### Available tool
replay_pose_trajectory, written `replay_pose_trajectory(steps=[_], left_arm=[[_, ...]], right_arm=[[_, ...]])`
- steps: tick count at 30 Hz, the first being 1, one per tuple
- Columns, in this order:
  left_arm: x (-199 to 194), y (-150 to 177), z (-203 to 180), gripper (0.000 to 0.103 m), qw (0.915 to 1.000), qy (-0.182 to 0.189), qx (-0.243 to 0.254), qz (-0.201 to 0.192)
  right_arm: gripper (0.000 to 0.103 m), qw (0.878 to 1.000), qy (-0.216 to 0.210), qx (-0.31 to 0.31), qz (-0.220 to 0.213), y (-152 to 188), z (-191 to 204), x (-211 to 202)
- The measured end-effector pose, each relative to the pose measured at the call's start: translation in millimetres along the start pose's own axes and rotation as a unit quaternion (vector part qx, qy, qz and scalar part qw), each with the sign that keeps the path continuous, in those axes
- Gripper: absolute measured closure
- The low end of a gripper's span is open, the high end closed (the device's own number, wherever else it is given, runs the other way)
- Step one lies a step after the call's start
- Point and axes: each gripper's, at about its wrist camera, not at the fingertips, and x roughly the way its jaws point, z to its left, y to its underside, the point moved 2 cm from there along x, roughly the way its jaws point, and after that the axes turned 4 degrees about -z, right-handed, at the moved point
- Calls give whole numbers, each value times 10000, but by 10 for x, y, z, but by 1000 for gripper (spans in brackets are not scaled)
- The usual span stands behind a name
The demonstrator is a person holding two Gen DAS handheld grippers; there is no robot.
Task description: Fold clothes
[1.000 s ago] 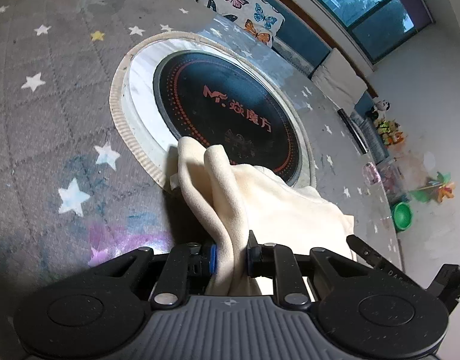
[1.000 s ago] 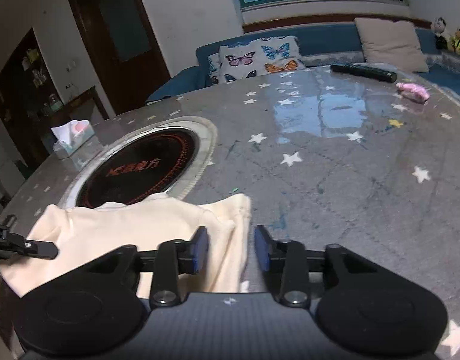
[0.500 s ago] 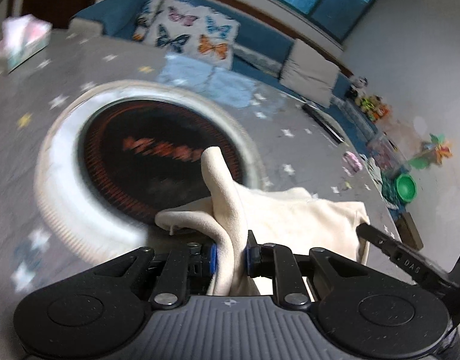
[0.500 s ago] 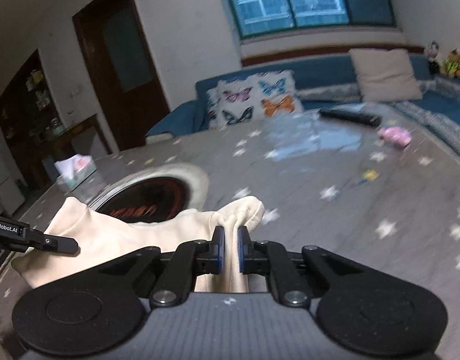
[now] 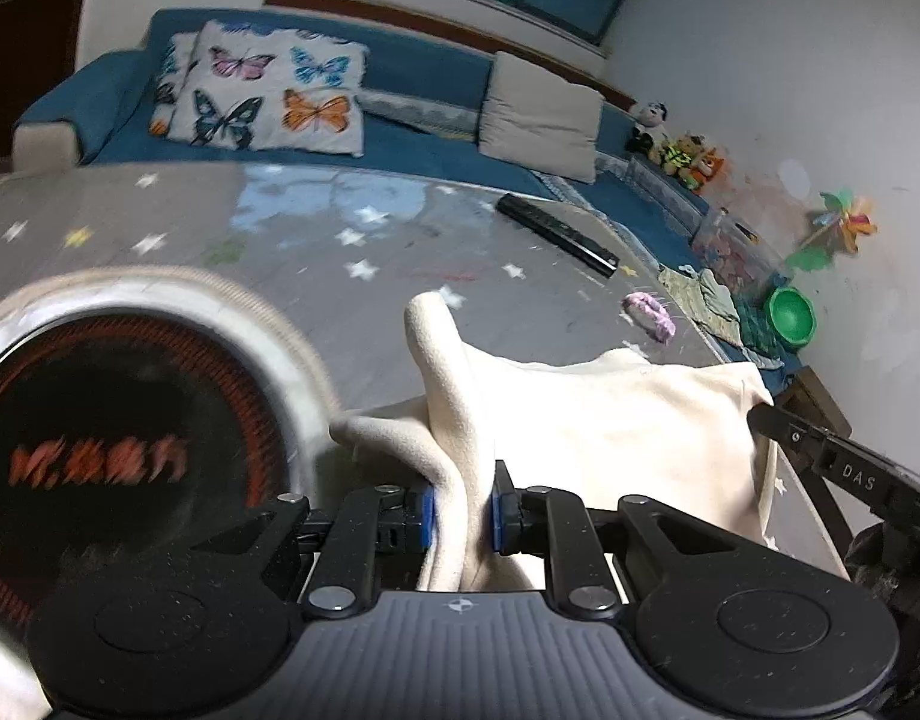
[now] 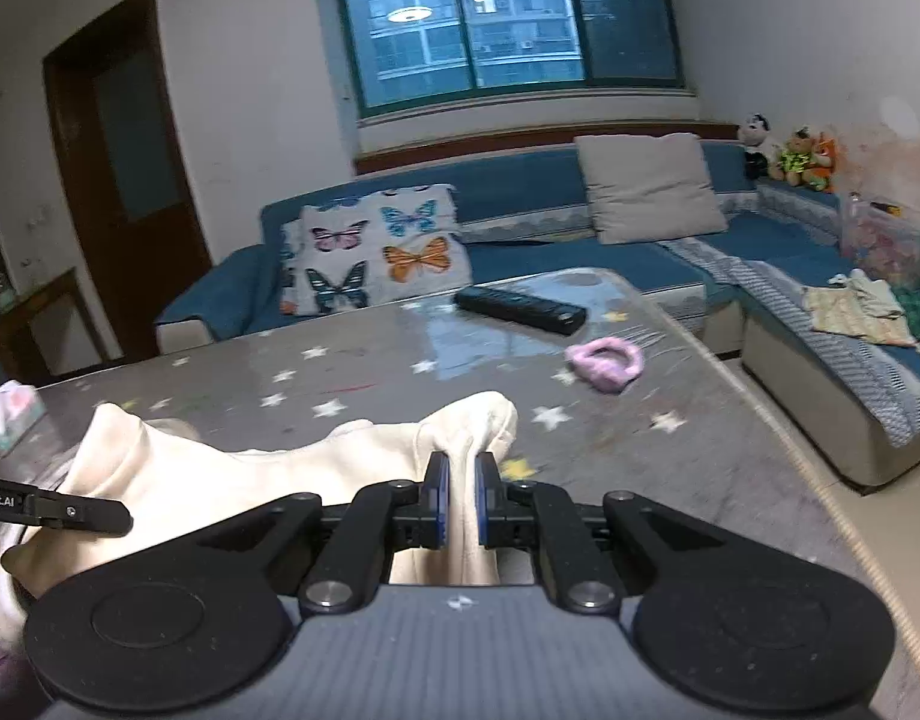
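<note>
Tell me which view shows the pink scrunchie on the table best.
The right wrist view: the pink scrunchie lies sharp and whole on the starred table, its ring shape clear, near the black remote. The left wrist view shows it smaller, blurred, foreshortened, near the table edge.

On the table (image 6: 730, 480) the remote (image 6: 520, 311) lies behind the hair tie (image 6: 604, 365) — sofa (image 6: 580, 252) beyond, tissue box (image 6: 6, 417) far left.

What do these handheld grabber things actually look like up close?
Each is matte black plastic. The left gripper and right gripper have a ribbed grey body, two round discs, hinged link arms with silver pins, and blue pads on the fingers. White lettering marks their sides. No hands or cables show.
</note>
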Motion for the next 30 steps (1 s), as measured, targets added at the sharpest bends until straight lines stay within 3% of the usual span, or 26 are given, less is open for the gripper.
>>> replay_pose_trajectory(steps=[9, 17, 22, 26, 30], left_arm=[[587, 64, -40, 81, 9980, -100, 303, 554], [662, 128, -139, 82, 9947, 274, 580, 799], [570, -3, -126, 65, 9965, 87, 689, 464], [490, -114, -111, 63, 9969, -70, 768, 184], [601, -209, -124, 67, 9975, -22, 696, 93]], right_arm=[[95, 9978, 512, 69, 412, 146, -300, 405], [95, 9937, 821, 12, 758, 254, -468, 521], [95, 9933, 956, 5, 648, 240, -542, 498], [95, 9966, 713, 81, 395, 115, -483, 419], [94, 9980, 305, 38, 548, 102, -300, 572]])
